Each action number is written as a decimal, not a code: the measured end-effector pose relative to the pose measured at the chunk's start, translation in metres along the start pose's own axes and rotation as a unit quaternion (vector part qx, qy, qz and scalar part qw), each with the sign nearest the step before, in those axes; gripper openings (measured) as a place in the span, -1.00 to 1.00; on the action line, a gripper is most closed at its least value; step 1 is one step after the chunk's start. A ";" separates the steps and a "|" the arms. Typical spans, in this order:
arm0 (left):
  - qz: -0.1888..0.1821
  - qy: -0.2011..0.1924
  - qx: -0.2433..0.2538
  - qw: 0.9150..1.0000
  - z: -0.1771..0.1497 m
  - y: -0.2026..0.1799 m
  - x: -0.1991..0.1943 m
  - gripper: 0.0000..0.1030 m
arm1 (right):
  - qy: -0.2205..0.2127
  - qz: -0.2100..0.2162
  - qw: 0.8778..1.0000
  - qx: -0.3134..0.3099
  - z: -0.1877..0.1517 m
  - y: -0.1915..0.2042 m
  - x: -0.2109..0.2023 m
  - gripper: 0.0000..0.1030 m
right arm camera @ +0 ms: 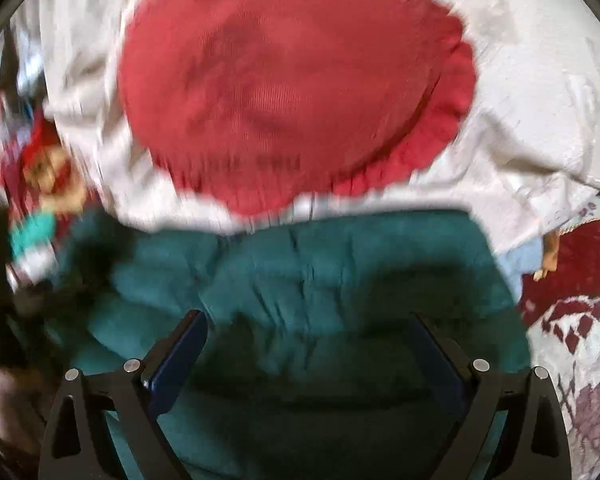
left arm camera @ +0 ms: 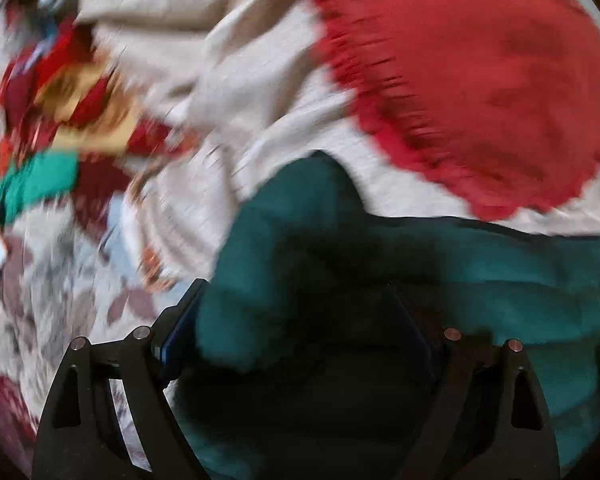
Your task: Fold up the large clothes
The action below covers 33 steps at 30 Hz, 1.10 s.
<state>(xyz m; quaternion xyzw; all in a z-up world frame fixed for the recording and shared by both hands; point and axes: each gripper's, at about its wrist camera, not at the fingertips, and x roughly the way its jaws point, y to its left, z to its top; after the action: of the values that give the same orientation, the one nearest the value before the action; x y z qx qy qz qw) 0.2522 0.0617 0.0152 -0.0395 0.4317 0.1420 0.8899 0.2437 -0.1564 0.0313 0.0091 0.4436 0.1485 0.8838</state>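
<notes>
**Two open claws over one teal garment on a patterned bedspread**

The surface under everything is a soft bedspread (right arm camera: 572,344) with a pale ground, dark red patches and mauve leaf shapes; both views are smeared, so finer detail cannot be read. Nothing of the room beyond it is clear, only dark edges at the rim of each lens.

One teal garment (right arm camera: 300,280) lies nearest both cameras, bunched and creased, spreading across the lower half of each view. Behind it lies one cream cloth (right arm camera: 520,100), wrinkled, and on that cloth sits one round red cushion (right arm camera: 284,92) with a frilled edge. Off to the left is a small heap of mixed red, yellow and green cloth (left arm camera: 60,120); its pieces cannot be counted.

There are two claws. The left claw (left arm camera: 296,292) stands wide open, its two fingers spread apart with the teal garment (left arm camera: 380,260) bunched between and over them; it clamps nothing, and whether the cloth touches the pads cannot be told. The right claw (right arm camera: 306,316) is likewise spread wide, its fingers over the teal garment, gripping nothing.
</notes>
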 end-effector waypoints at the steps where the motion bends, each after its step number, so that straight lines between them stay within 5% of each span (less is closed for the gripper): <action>1: -0.003 0.023 -0.031 0.999 -0.002 0.014 0.011 0.72 | 0.029 0.002 1.000 0.000 -0.006 -0.006 0.021 0.94; 5: -0.071 0.061 -0.121 0.988 -0.004 0.046 0.026 0.74 | 0.029 0.018 0.999 0.016 -0.005 -0.014 0.026 1.00; 11: -0.055 -0.108 -0.117 0.986 0.007 0.043 -0.048 0.74 | 0.040 0.010 0.999 0.007 -0.005 -0.010 0.028 1.00; 14: -0.108 -0.151 -0.099 0.978 0.006 0.036 -0.066 0.74 | 0.037 0.013 0.999 0.006 -0.005 -0.010 0.028 1.00; 18: -0.191 -0.082 -0.018 0.978 -0.001 -0.004 -0.060 0.74 | 0.035 0.013 0.999 0.016 -0.001 -0.012 0.016 0.98; 21: -0.187 -0.027 0.003 0.982 -0.011 -0.020 -0.049 0.74 | 0.015 0.002 1.000 0.026 0.000 -0.014 -0.002 0.96; 23: -0.171 0.046 0.039 0.983 -0.021 -0.035 -0.024 0.74 | 0.002 -0.003 1.000 0.030 -0.002 -0.016 -0.015 0.96; 28: -0.119 0.018 0.094 0.988 -0.036 -0.054 -0.022 0.86 | 0.049 -0.019 0.999 -0.006 -0.021 -0.017 0.000 1.00; 33: -0.140 0.025 0.058 0.988 -0.036 -0.045 -0.019 0.92 | 0.027 -0.009 0.999 -0.029 -0.030 -0.019 0.004 1.00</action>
<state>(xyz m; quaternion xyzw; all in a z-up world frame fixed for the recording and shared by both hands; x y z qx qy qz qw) 0.2268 0.0075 0.0051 -0.0511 0.4517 -0.0106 0.8906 0.2266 -0.1768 0.0073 -0.0245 0.4627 0.1533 0.8728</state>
